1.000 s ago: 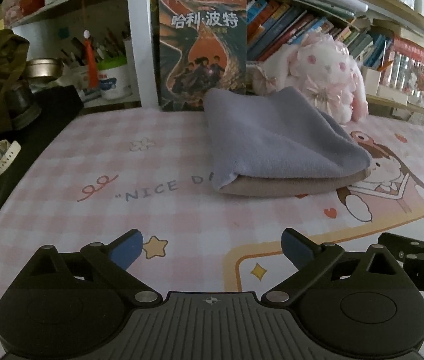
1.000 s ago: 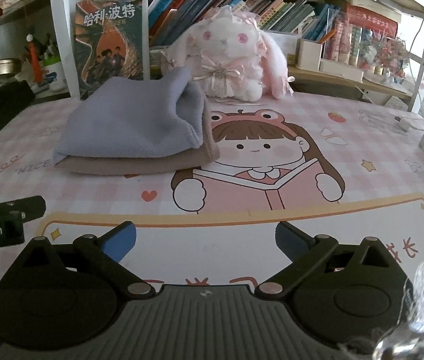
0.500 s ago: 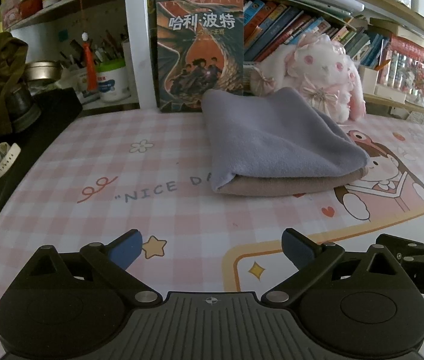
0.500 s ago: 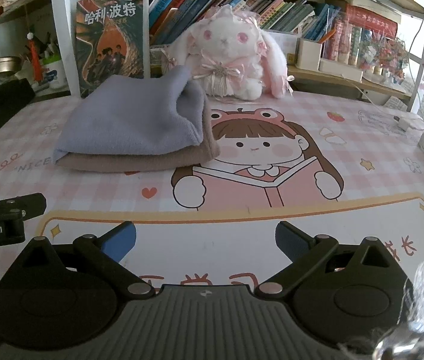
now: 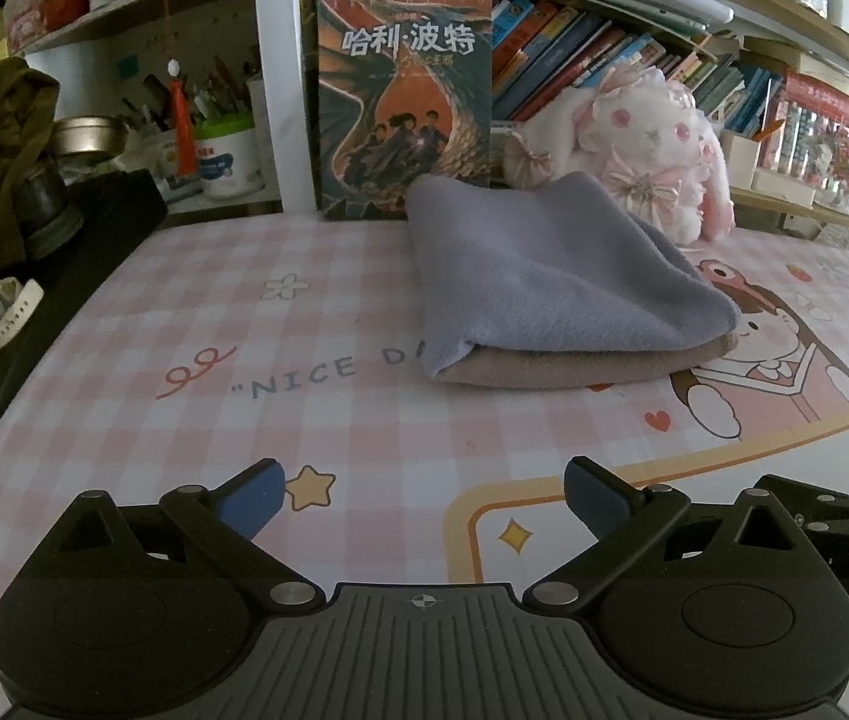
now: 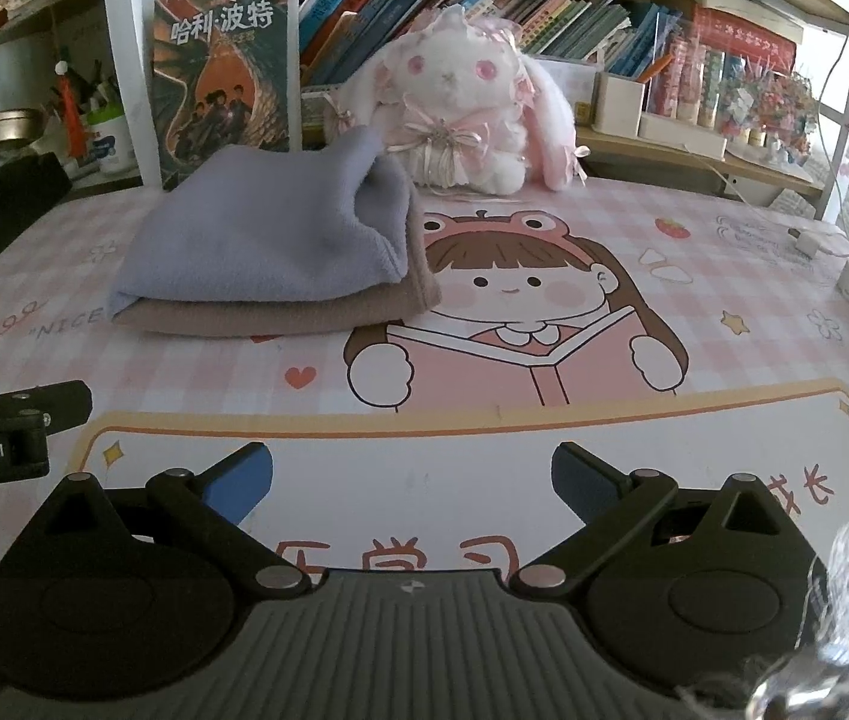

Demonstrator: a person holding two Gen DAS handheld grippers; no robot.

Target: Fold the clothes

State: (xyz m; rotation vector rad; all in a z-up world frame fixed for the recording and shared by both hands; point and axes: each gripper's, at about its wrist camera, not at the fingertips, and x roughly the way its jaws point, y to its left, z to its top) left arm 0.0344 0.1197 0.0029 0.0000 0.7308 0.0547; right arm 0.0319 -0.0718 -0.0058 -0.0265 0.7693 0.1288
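A folded lilac-grey cloth (image 5: 550,282) lies on top of a folded tan cloth (image 5: 574,369), stacked on the pink checked desk mat (image 5: 214,312). The right wrist view shows the same lilac cloth (image 6: 268,240) over the tan one (image 6: 280,315), toward the far left. My left gripper (image 5: 421,495) is open with nothing between its fingers, well short of the stack. My right gripper (image 6: 412,480) is also open and holds nothing, over the white panel of the mat. Each gripper's side shows at the edge of the other's view.
A white plush rabbit (image 6: 460,102) and an upright book (image 6: 223,66) stand behind the stack, against shelves of books. A black box (image 5: 82,240) with a white watch (image 5: 1,312) sits at the left edge. A charger and cable (image 6: 808,243) lie at the far right.
Both grippers have barely shifted; the stack sits slightly lower and nearer in the views. Jaws stay open, cloths have not moved.
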